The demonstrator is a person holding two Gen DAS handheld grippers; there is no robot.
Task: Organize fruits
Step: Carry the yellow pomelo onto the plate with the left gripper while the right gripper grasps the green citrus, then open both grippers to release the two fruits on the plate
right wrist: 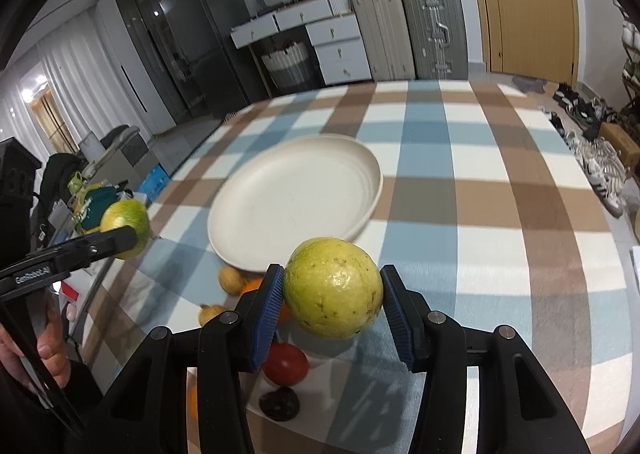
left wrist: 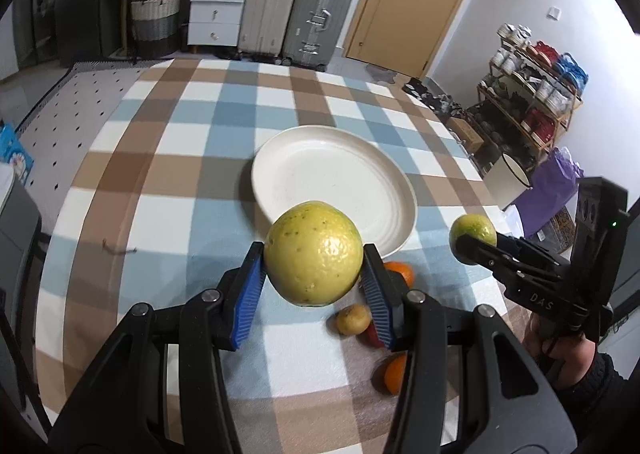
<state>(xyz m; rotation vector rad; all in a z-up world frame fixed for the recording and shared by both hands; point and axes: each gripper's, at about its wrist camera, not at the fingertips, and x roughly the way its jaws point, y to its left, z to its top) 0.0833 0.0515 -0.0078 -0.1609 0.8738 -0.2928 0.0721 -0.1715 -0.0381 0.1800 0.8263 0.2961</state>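
Grippers both loaded: left gripper (left wrist: pixel 313 266) clamps a yellow-green fruit (left wrist: pixel 313 253) off the table (left wrist: pixel 160 182), right gripper (right wrist: pixel 333 296) clamps a second yellow-green fruit (right wrist: pixel 334 288), also lifted. Below them on the checked cloth: oranges (left wrist: pixel 401 272), small yellow fruit (left wrist: pixel 353 319), red fruit (right wrist: pixel 286 364), dark fruit (right wrist: pixel 279 403). Beyond, white plate (left wrist: pixel 340 178), nothing in it.

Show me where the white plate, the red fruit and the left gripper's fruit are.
white plate (left wrist: pixel 400 190): left wrist view, right rim.
red fruit (right wrist: pixel 286 364): right wrist view, top surface.
yellow-green fruit (left wrist: pixel 314 254): left wrist view, front face.
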